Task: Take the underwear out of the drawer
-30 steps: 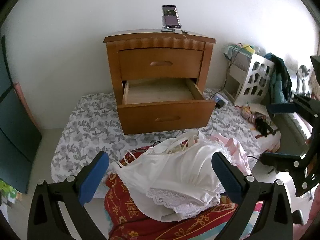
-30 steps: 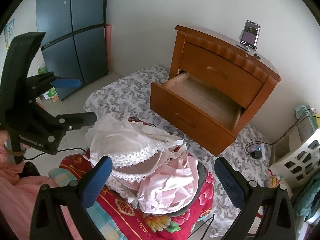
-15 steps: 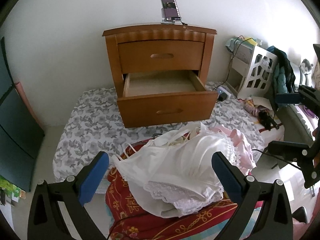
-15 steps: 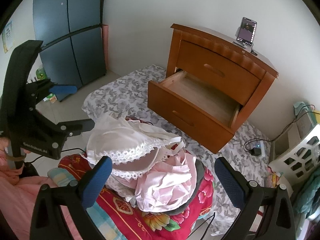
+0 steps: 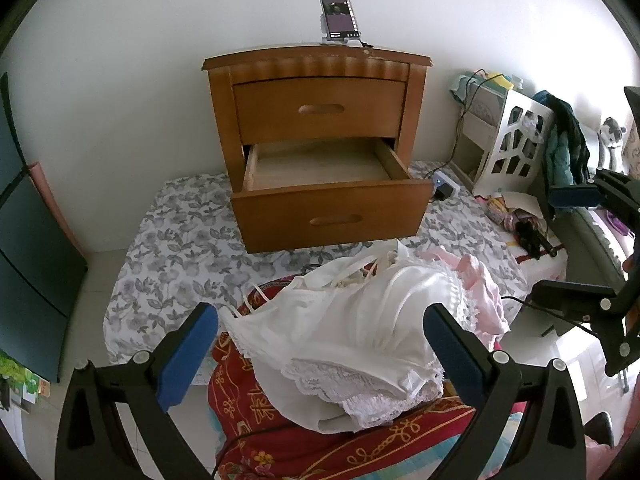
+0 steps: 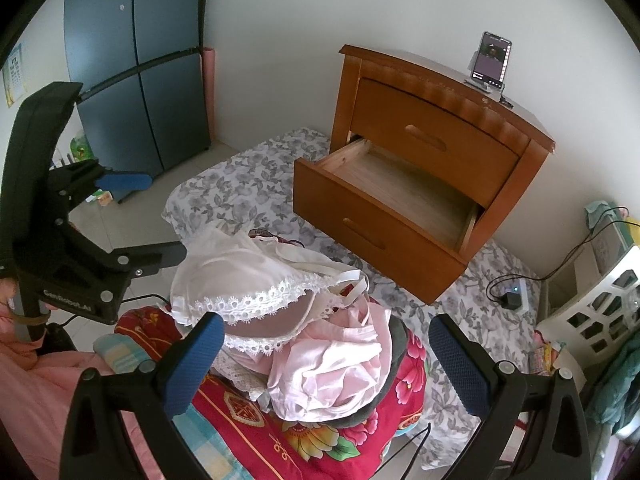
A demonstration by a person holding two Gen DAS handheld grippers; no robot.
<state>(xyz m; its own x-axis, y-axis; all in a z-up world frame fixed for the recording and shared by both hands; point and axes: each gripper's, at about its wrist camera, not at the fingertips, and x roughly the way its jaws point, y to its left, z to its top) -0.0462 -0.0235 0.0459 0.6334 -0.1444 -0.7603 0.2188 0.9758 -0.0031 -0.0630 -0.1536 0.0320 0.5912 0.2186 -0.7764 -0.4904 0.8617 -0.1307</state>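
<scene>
left gripper (image 5: 320, 344) jaws apart above underwear (image 5: 352, 332) | right gripper (image 6: 326, 354) jaws apart | drawer (image 5: 320, 168) open

White walls (image 5: 160, 40) meet a pale tiled floor (image 6: 132, 216), with a tall blue cabinet (image 6: 136, 60) and a white openwork shelf (image 5: 508, 140).

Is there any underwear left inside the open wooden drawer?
No, the open lower wooden drawer shows only its bare wood bottom, while the white lacy underwear lies outside it.

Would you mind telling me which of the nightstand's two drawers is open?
The lower drawer is open, pulled out with its bare wooden bottom showing; the upper drawer sits shut, flush in the frame.
</scene>
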